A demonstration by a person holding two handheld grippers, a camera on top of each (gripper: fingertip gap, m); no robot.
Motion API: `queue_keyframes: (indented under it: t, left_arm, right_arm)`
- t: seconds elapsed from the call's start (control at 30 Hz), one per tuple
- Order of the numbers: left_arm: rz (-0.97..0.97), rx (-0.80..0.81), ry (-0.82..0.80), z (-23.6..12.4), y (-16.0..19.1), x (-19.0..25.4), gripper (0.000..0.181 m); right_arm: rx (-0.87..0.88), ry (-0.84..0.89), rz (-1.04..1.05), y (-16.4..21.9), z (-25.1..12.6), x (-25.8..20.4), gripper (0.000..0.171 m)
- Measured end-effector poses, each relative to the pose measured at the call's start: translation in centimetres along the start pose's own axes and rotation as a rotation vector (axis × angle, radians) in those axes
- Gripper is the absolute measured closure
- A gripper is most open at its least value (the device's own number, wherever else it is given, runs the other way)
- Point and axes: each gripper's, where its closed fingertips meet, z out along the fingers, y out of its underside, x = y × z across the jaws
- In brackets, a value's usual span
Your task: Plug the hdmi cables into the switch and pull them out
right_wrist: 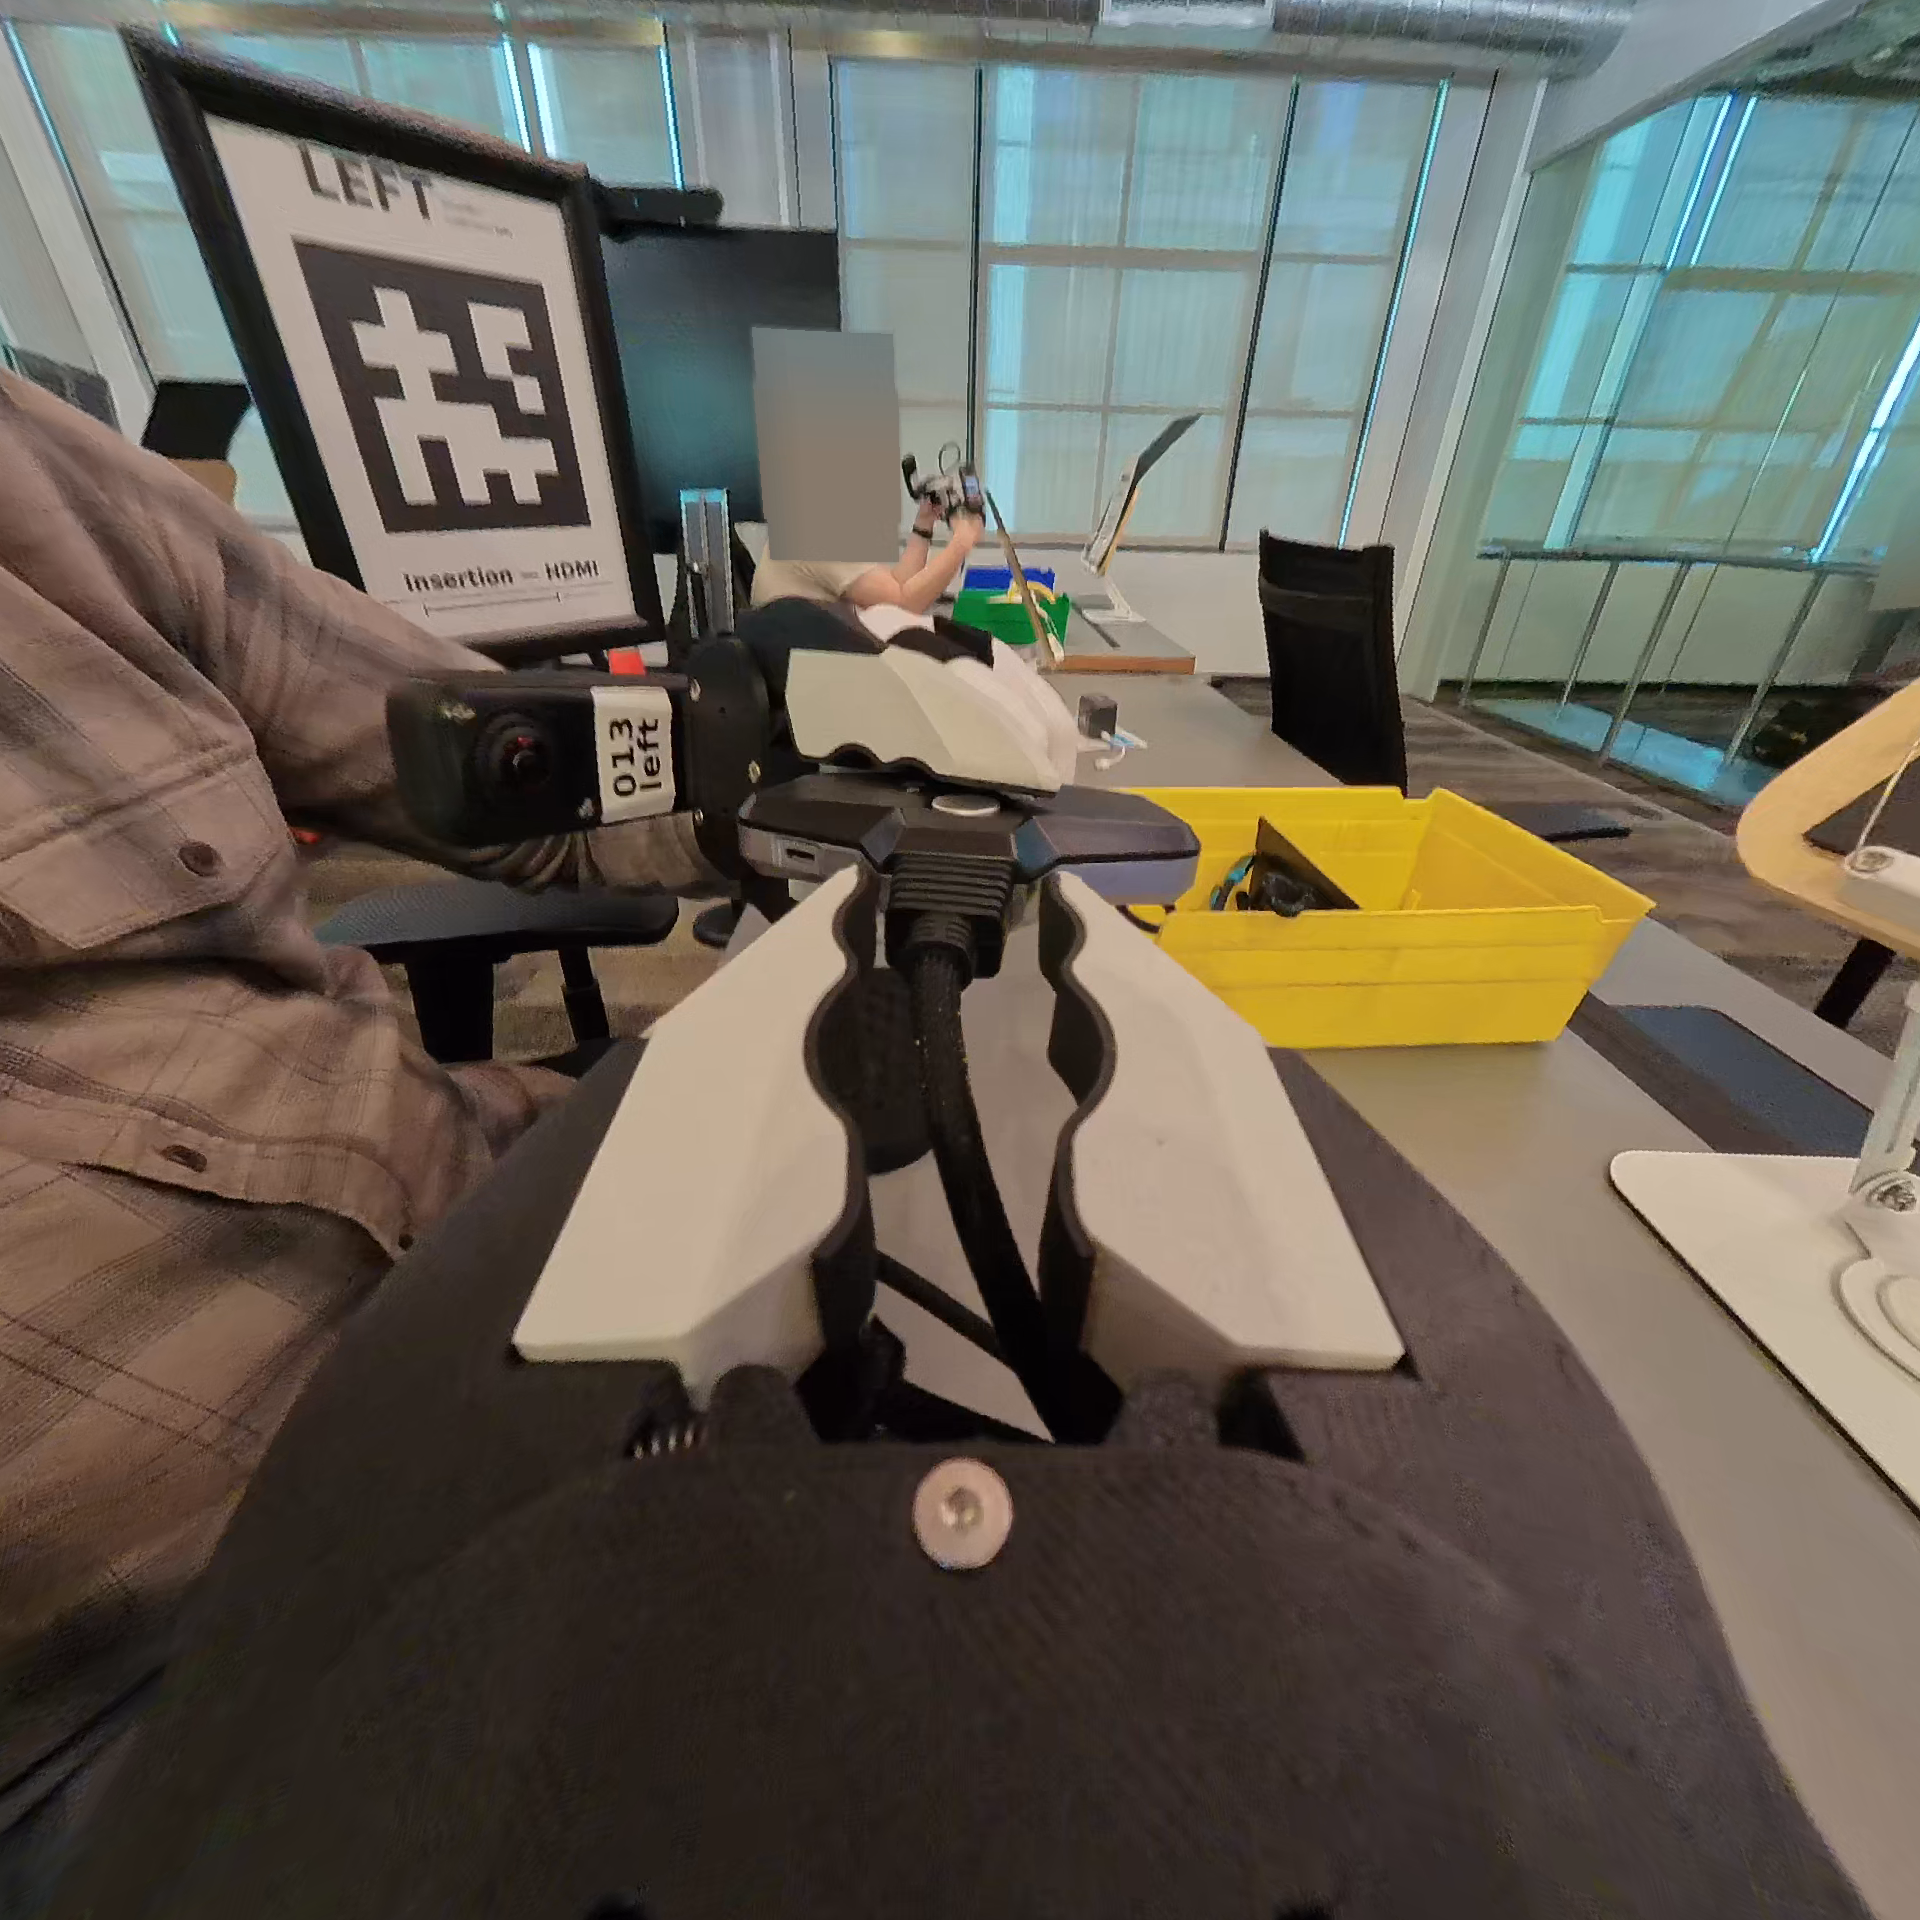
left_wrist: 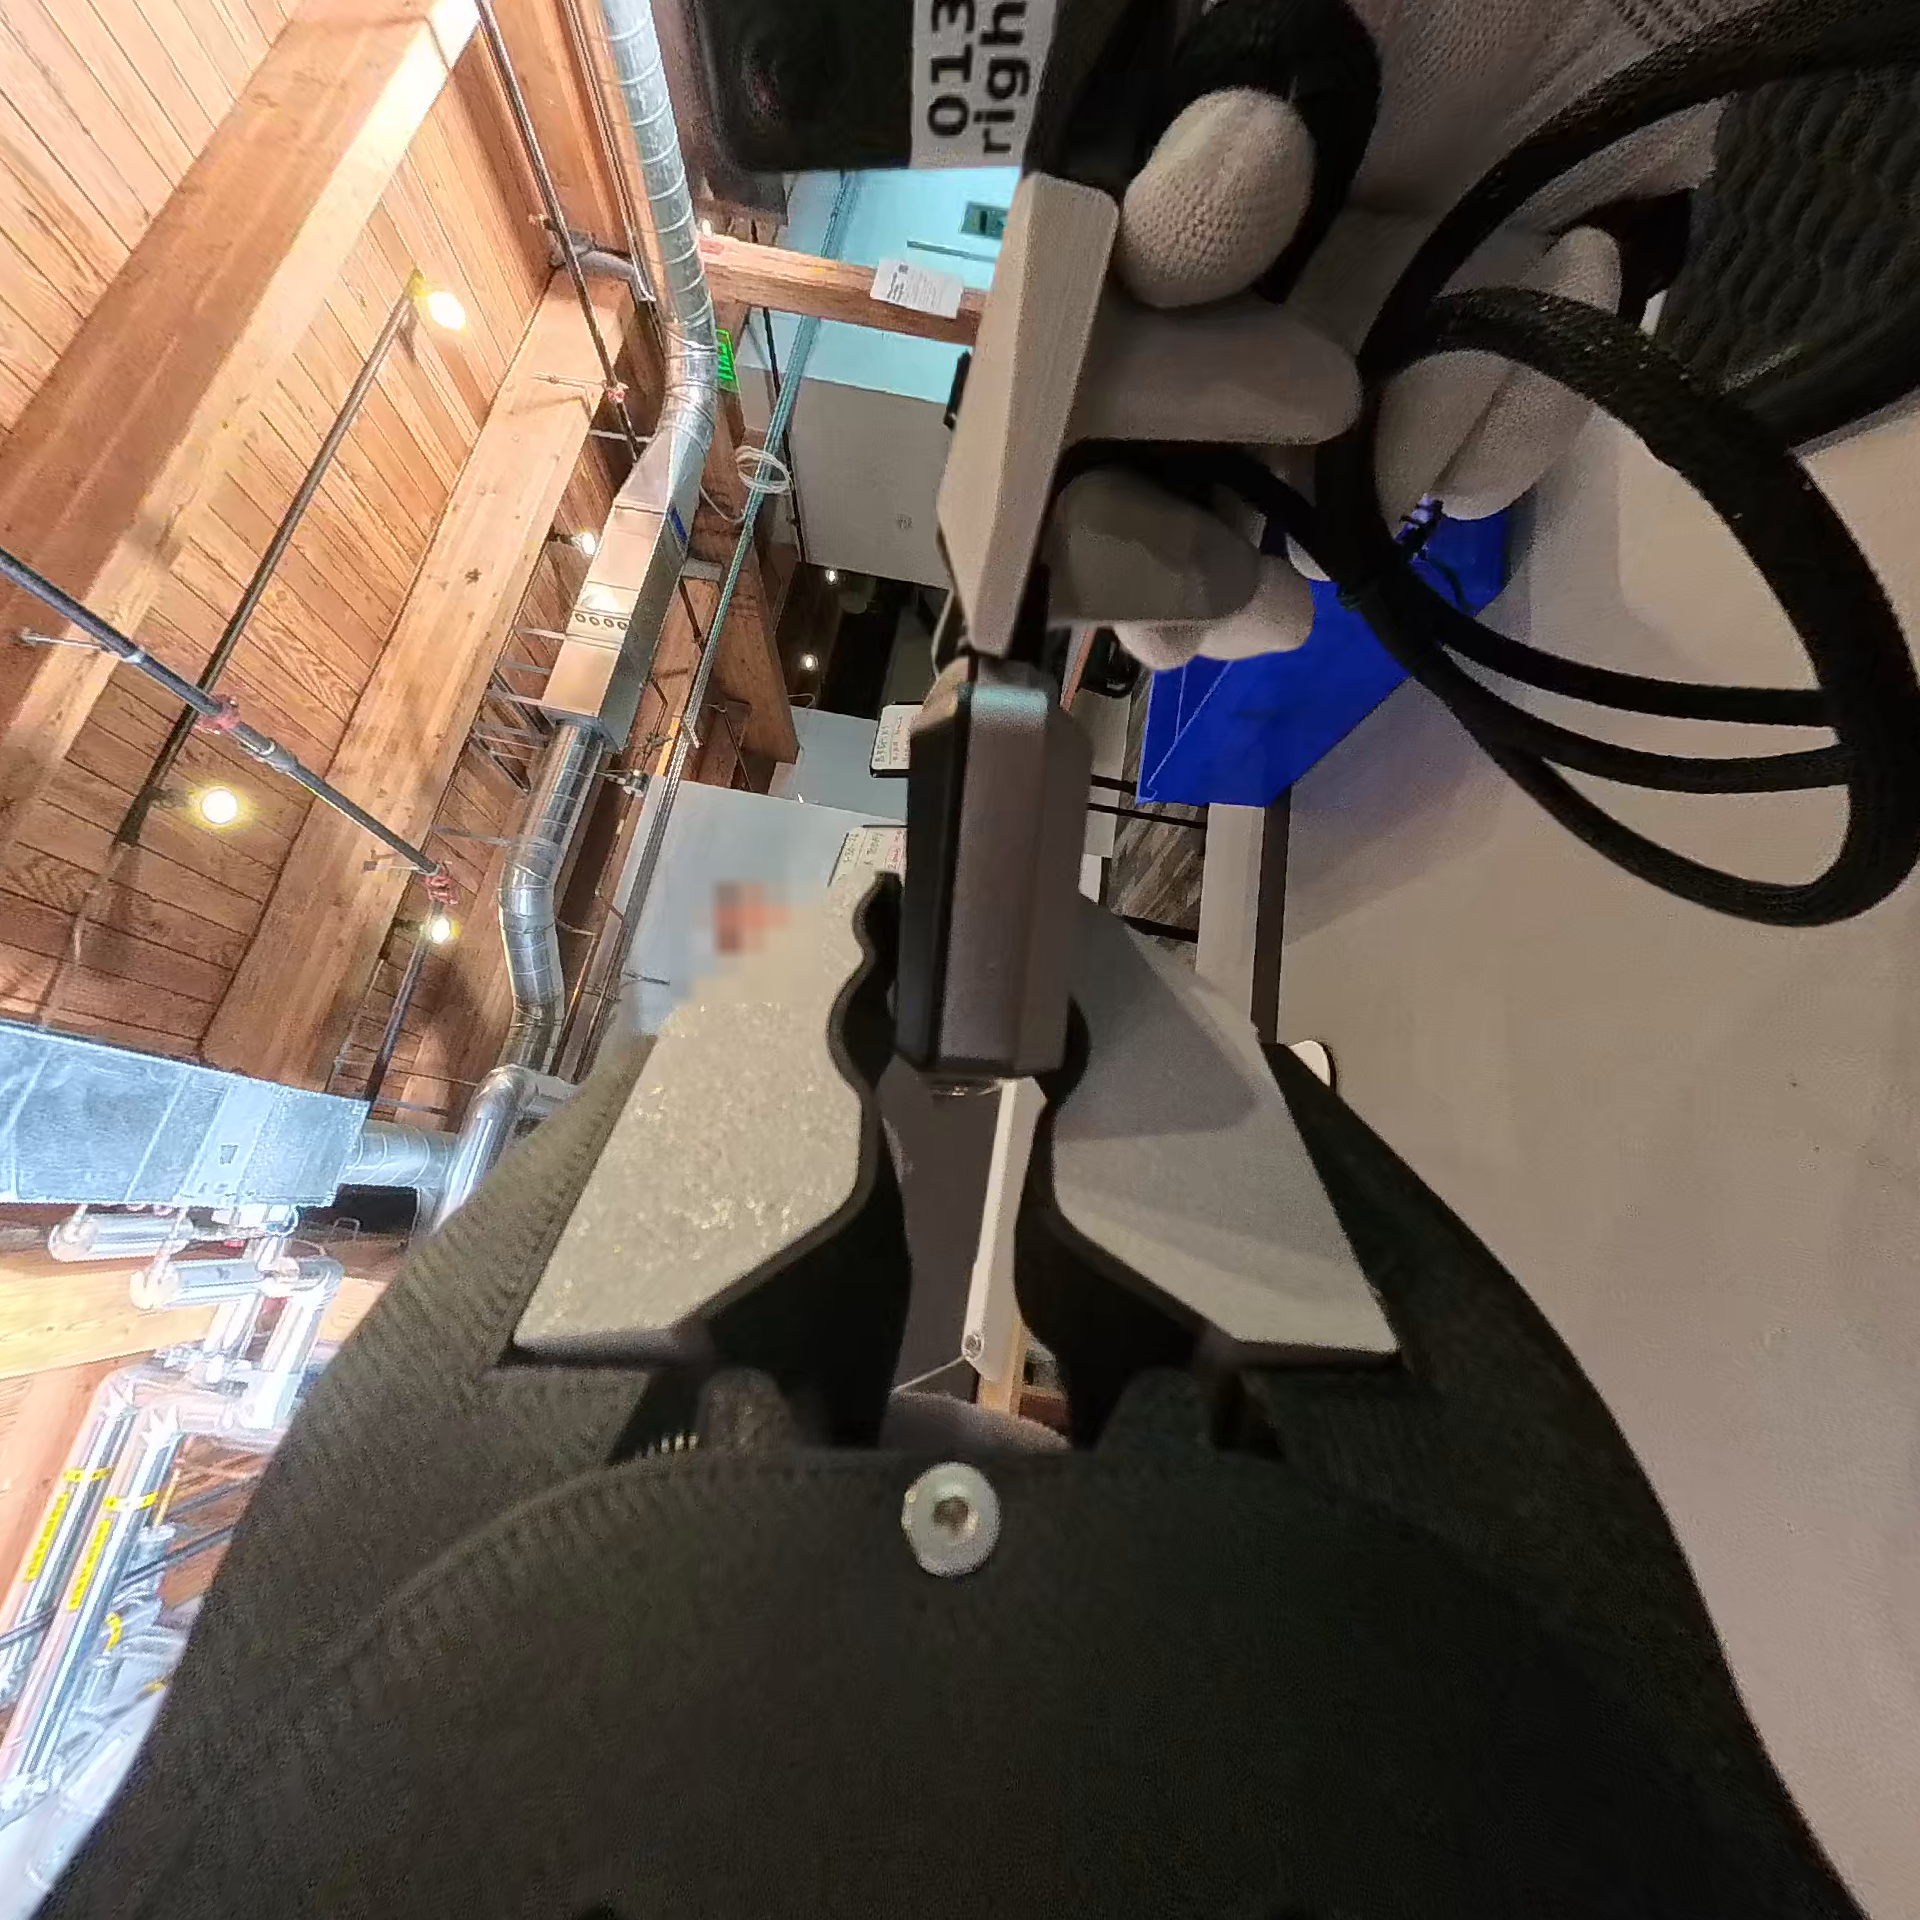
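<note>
The dark grey HDMI switch [left_wrist: 982, 873] is held in the air between my two grippers. My left gripper [left_wrist: 982, 935] is shut on its body; in the right wrist view it [right_wrist: 914, 727] reaches in from the far side, over the switch [right_wrist: 1101, 831]. My right gripper [right_wrist: 948, 904] is shut on a black HDMI plug [right_wrist: 951, 883] that sits in the switch's near edge. Its black braided cable [right_wrist: 961, 1091] runs back between the fingers. In the left wrist view my right gripper [left_wrist: 997, 655] comes down from the top, and the cable [left_wrist: 1714, 748] loops at the right.
A yellow bin [right_wrist: 1382, 935] with dark parts stands on the grey table [right_wrist: 1558, 1195] behind the switch. A framed marker sign [right_wrist: 416, 395] is at the back left, and a plaid sleeve [right_wrist: 156, 935] at the left. A white stand base [right_wrist: 1766, 1247] lies right. A blue bin [left_wrist: 1299, 717] shows. The grippers are tip to tip, or close to it.
</note>
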Motion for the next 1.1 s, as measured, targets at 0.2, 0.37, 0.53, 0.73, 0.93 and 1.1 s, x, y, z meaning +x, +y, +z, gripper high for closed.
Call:
queue_keyframes:
  t: [0.2,0.37,0.53,0.73,0.93,1.1]
  left_arm:
    - [-0.026,-0.020,0.001,0.1,0.3,0.1,0.159]
    - [-0.028,-0.026,0.005,0.1,0.3,0.1,0.159]
    - [-0.020,-0.054,0.022,0.2,0.8,0.0,0.159]
    - [-0.036,-0.085,0.010,0.3,0.7,-1.7,0.144]
    - [-0.128,-0.111,0.002,-1.5,1.2,-5.1,0.134]
    - [-0.227,-0.163,0.044,-3.4,2.6,-5.3,0.146]
  right_arm:
    - [0.003,0.028,-0.021,-0.3,-0.6,0.3,0.150]
    - [-0.030,0.030,-0.025,0.0,-0.4,0.3,0.151]
    - [0.015,0.034,-0.007,-0.1,-0.3,0.7,0.151]
    - [0.152,-0.016,0.075,-0.5,-0.7,1.0,0.151]
    - [0.406,-0.127,0.163,-2.4,-3.8,0.9,0.152]
    - [0.537,-0.205,0.160,-4.2,-5.8,-0.1,0.152]
